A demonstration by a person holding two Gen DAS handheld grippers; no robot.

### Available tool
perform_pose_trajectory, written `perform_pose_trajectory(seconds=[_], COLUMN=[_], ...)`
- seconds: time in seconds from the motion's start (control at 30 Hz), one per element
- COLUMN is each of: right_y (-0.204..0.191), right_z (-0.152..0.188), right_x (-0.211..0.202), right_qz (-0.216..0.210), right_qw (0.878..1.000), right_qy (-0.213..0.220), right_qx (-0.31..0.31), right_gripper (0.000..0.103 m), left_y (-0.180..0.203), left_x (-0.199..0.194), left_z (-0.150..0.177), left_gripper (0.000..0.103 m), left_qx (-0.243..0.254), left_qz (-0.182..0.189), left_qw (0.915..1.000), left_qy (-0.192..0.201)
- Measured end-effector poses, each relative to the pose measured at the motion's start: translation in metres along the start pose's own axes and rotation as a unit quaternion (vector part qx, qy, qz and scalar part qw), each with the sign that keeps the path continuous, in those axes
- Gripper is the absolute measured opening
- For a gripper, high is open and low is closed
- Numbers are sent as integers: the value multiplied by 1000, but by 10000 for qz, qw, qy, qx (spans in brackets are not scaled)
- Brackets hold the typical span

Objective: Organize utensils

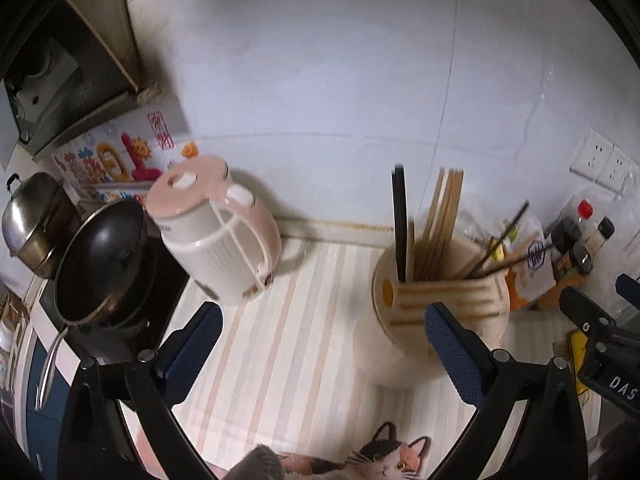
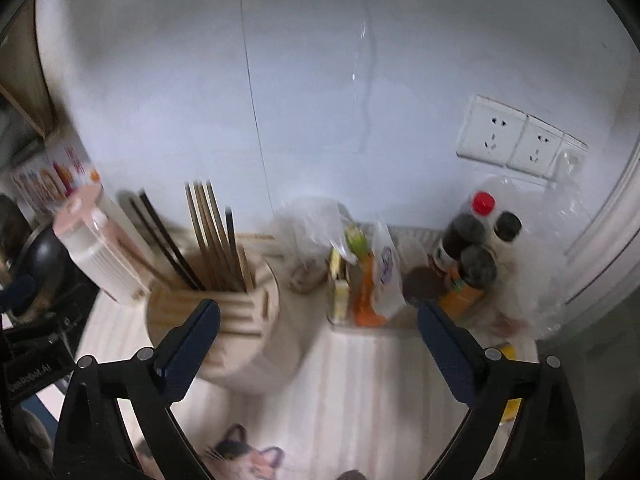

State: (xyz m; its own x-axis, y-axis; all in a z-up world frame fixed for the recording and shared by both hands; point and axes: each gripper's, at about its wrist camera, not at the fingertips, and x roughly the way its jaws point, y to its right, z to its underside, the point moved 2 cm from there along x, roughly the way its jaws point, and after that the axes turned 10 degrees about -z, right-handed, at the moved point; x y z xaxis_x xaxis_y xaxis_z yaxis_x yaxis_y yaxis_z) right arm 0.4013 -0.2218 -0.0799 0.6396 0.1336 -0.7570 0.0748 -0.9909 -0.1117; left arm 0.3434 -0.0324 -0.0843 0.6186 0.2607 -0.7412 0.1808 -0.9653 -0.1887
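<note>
A cream utensil holder [image 1: 436,312] stands on the striped counter. Wooden chopsticks [image 1: 442,220] and dark chopsticks [image 1: 399,220] stand in it, some leaning right. My left gripper [image 1: 324,340] is open and empty, its right finger just in front of the holder. In the right wrist view the same holder [image 2: 224,332] with its chopsticks [image 2: 212,236] sits behind my left finger. My right gripper [image 2: 318,336] is open and empty. The right gripper also shows at the right edge of the left wrist view [image 1: 600,320].
A pink and white rice cooker [image 1: 218,236] stands at the left, next to a black wok [image 1: 100,256] and a steel pot [image 1: 32,220] on the stove. Sauce bottles [image 2: 476,248] and food packets [image 2: 372,276] crowd the back right corner. Wall sockets [image 2: 516,136] are above them.
</note>
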Motion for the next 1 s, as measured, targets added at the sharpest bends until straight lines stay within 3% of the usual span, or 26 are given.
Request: perform_pose_trajectory(seconds=[0.23,0.47,0.8,1.0], right_y=[-1,-4,-31,-54], right_z=[17,33,80,125], right_x=[-4,-39,-153,-233], right_qz=[102,206,481,685], right_qw=[9998,9994,9941,9884], right_qy=[29,268,959,1334], right_qx=[-146,-99,155,234], right_gripper=[102,102,102,103], left_y=[2,-15,-57,-88], left_x=[-15,-55,-153,-203], left_z=[20,29,69,102], left_gripper=[103,103,103,103], left_qx=[-19,-77,82,48], left_qz=[-74,20,381,457], left_qw=[10000,9992,9938,9912], left_qy=[42,387,1043,1238])
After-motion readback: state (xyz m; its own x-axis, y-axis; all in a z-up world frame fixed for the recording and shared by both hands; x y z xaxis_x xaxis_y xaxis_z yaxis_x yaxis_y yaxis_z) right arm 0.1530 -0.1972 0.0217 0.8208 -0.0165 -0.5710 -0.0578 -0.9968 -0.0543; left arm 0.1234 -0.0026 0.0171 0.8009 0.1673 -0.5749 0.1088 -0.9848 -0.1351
